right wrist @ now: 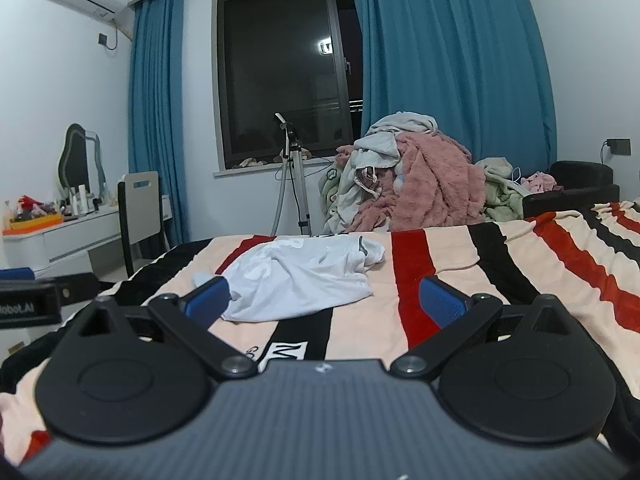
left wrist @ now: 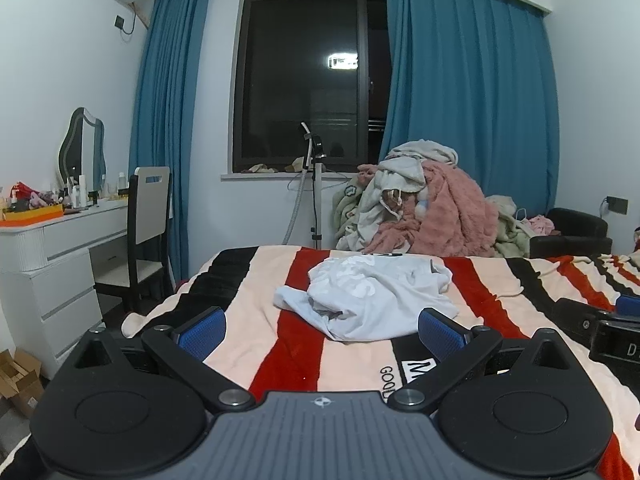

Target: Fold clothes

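Blue curtains (left wrist: 472, 92) flank a dark window (left wrist: 308, 80) above a white dresser (left wrist: 60, 256)

- 1 white garment (left wrist: 368, 300), crumpled, just ahead of the left gripper (left wrist: 322, 332)
- 2 grippers: left, w/ right gripper (right wrist: 324, 300) beside it, each w/ 2 blue pads spread wide
- 1 striped blanket (left wrist: 500, 280) under both
- 1 clothes heap (left wrist: 424, 204) far ahead
- 2 blue curtains (left wrist: 472, 92), far ahead
- 1 chair (left wrist: 148, 216), ahead-left
- 1 mirror (left wrist: 82, 144), ahead-left
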The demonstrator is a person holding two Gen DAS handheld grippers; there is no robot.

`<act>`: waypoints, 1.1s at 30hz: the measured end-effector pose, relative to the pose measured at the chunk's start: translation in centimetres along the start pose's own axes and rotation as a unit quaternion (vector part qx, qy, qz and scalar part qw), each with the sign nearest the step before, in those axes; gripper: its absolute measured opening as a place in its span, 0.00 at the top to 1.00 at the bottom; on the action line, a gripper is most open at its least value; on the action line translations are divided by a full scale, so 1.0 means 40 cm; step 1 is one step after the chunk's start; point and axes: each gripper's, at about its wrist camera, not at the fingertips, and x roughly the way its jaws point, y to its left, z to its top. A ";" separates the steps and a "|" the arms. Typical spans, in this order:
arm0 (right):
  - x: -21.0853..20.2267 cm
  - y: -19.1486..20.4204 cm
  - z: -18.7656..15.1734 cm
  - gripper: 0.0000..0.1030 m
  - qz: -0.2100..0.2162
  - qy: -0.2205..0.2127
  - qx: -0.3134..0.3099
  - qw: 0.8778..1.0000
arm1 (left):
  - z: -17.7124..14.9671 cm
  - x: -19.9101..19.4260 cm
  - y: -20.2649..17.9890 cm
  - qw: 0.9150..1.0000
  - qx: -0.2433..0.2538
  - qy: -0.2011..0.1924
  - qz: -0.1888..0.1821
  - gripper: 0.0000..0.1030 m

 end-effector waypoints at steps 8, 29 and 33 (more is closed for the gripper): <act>-0.005 -0.002 0.008 0.00 -0.003 -0.006 0.004 1.000 | -0.006 0.001 0.003 1.000 -0.009 0.007 -0.002 0.00; -0.004 0.002 0.001 0.00 -0.002 -0.006 0.003 1.000 | -0.002 0.012 0.015 1.000 -0.010 0.012 -0.006 0.00; -0.003 0.001 0.001 0.00 -0.001 -0.005 0.004 1.000 | -0.004 0.015 0.017 1.000 -0.011 0.015 -0.005 0.00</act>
